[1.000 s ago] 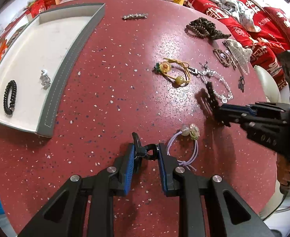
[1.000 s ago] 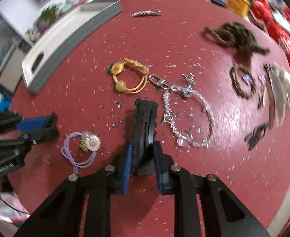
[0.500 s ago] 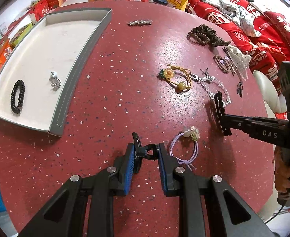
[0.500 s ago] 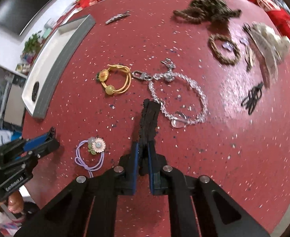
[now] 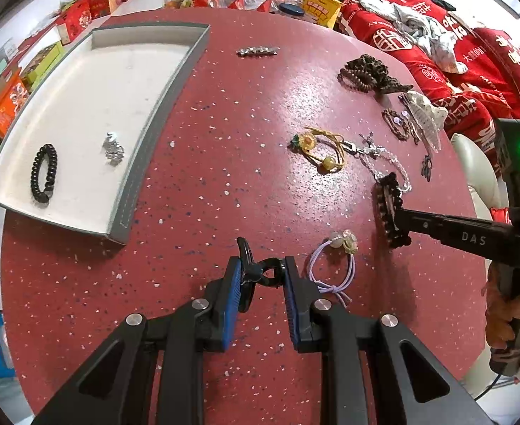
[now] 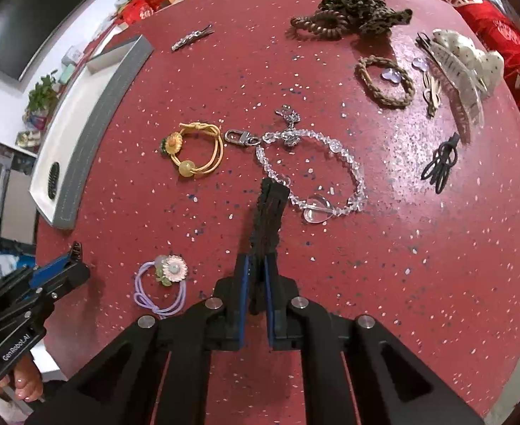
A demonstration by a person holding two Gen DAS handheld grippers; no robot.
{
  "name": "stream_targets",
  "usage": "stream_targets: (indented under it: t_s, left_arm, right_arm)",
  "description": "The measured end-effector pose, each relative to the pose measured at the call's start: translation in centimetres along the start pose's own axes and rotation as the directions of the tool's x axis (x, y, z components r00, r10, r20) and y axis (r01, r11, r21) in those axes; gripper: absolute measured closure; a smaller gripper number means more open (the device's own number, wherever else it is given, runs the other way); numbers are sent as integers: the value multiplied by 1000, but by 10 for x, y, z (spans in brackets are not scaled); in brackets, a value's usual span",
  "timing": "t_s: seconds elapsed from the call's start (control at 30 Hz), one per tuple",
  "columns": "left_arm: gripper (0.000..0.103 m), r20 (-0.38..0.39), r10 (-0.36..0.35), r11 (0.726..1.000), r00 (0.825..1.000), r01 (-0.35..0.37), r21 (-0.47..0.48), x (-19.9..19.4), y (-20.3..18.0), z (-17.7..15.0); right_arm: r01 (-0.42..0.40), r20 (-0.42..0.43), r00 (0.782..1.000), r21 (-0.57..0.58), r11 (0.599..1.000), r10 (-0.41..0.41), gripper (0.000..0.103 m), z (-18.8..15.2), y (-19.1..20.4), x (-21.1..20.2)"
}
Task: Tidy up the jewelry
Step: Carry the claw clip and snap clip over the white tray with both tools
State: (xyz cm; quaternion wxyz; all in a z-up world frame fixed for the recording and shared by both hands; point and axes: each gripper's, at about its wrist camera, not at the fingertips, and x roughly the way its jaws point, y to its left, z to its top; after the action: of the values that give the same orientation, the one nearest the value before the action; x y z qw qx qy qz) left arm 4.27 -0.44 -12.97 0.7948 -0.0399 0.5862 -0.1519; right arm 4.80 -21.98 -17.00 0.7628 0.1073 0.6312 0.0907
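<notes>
Left tongs (image 5: 261,276): a small black clip (image 5: 251,271) is held between the blue pads, the jaws standing only as far apart as the clip is wide. The clip is carried clear of the desk (image 5: 224,163), so it is judged ready for transfer.

Right tongs (image 6: 256,276): the jaws have just been closing and are now pressed almost together on a long black toothed hair clip (image 6: 268,219). It is gripped at its near end, so that its length projects forward of the tips, over the edge of the crystal bead chain (image 6: 313,177).

Tray (image 5: 160,113): a white tray with a grey rim, seen ahead and to the left of the left tongs. A black coil tie (image 5: 43,173) and a small silver piece (image 5: 112,147) are already laid in it, well apart; it is judged to be the collecting place.

Lilac hair tie (image 5: 334,265): a flower-trimmed tie left flat on the desk just to the right of the left tongs, between the two tools.

Yellow cord bracelet (image 6: 192,154): laid ahead and to the left of the right tongs, its loop just beside the chain's clasp.

Unsorted group: brown coil ties (image 6: 348,14), a braided ring (image 6: 384,81), a pale claw clip (image 6: 462,67) and a silver barrette (image 5: 256,50) remain far ahead of both tongs, still to be gathered.

Stage: two pieces are judged to be held for delivery to the tray.
</notes>
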Motion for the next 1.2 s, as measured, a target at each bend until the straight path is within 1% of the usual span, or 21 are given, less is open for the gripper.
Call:
stream_targets:
  t_s: [0.37,0.57,1.0,1.2]
  left_arm:
    - [78,30,8,1000,1000,-7,-28,-19,11,6]
    - [78,55,15,999,998,-13,-49,-34,21,13]
    - [78,104,68,992,992,-56,-113,-62,58,30]
    - [78,136,106,986,985,-86,-146,-74,83,46]
  right_arm:
    - [-48,18,999,43,998,48,98,0,9,-18]
    - [-81,46,996,49,995,79,98,7,24,-32]
    - [-160,99,982,-13,987,160,98,47,76,-54]
    - [-190,111,974,-75,979,198,98,75,111,-55]
